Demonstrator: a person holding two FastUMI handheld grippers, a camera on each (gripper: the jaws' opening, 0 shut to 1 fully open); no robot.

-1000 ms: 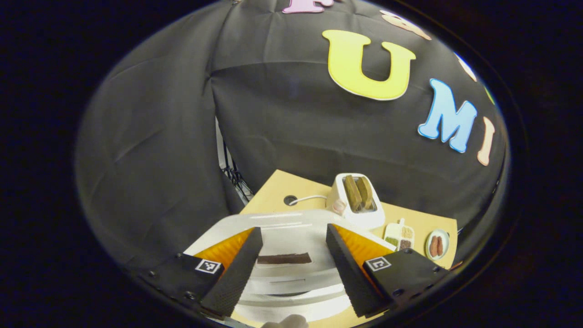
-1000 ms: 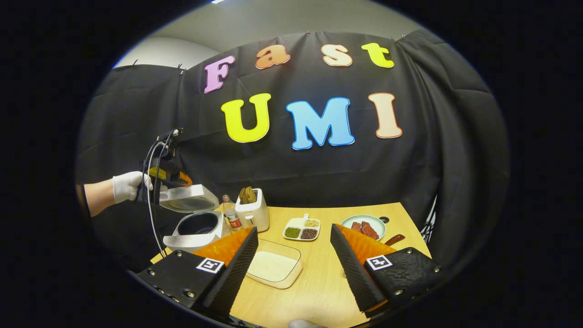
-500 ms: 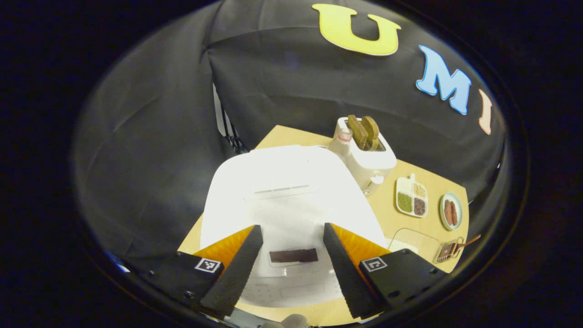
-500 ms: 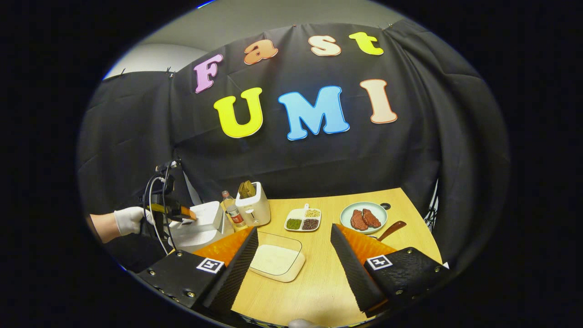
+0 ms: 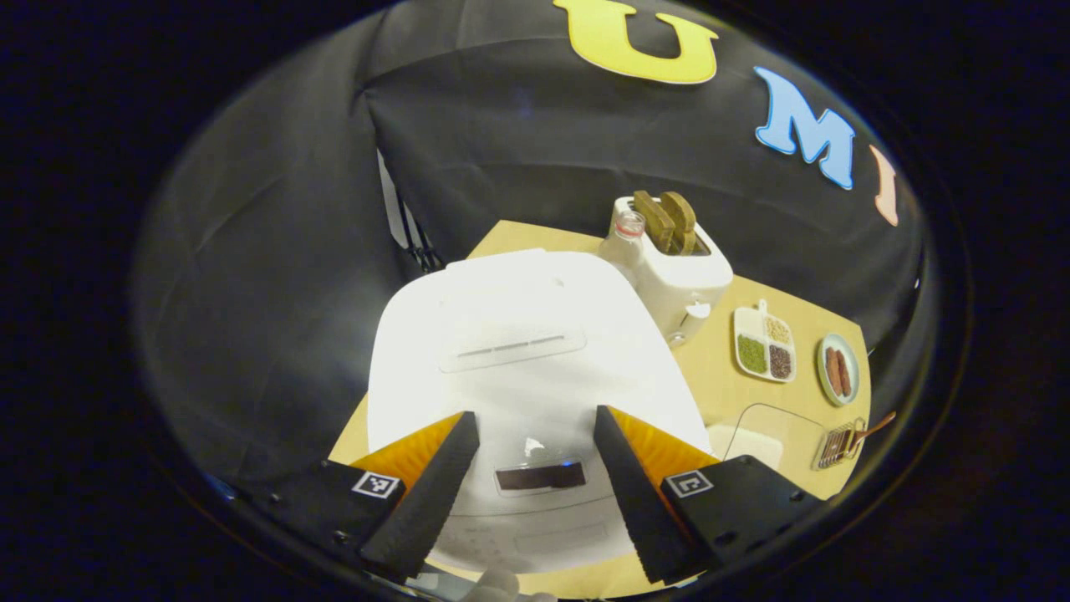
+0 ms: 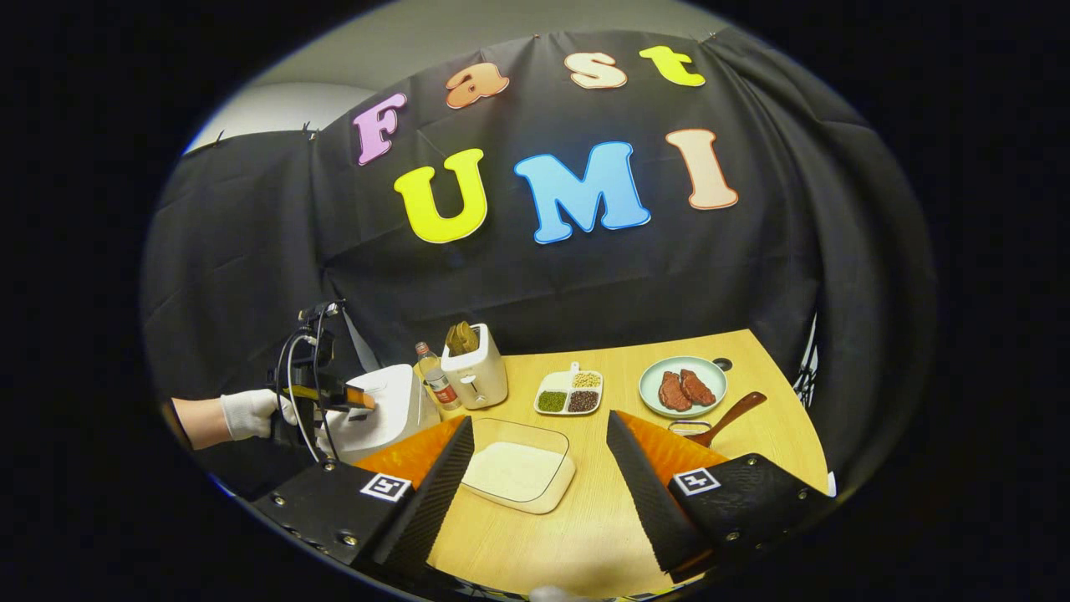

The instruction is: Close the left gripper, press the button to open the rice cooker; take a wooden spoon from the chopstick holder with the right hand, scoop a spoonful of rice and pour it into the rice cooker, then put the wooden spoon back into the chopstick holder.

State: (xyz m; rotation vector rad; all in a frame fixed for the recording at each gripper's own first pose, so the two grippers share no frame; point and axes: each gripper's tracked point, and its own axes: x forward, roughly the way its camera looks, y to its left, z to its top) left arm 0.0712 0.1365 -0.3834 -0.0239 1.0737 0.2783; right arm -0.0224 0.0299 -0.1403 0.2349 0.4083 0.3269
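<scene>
The white rice cooker [image 5: 518, 351] stands at the table's left end with its lid down. My left gripper [image 5: 531, 493] is open, its fingers spread over the cooker's front panel and dark display [image 5: 539, 477]. In the right gripper view the left gripper [image 6: 330, 395], held by a white-gloved hand [image 6: 251, 414], sits at the top of the rice cooker [image 6: 380, 405]. My right gripper [image 6: 539, 502] is open and holds nothing, hovering over the table near the clear dish of rice [image 6: 518, 472]. The wooden spoon [image 6: 727, 416] lies in the chopstick holder [image 6: 690, 428] to its right.
Behind the cooker stand a bottle [image 6: 435, 385] and a white toaster [image 6: 475, 372] with bread in it. A divided dish of grains [image 6: 570, 395] and a plate of meat [image 6: 683, 387] lie at the back of the wooden table [image 6: 585, 527].
The cooker's lid, raised one second ago, has come down shut, and my left gripper has come down with it. My right gripper has stayed open and shifted only slightly.
</scene>
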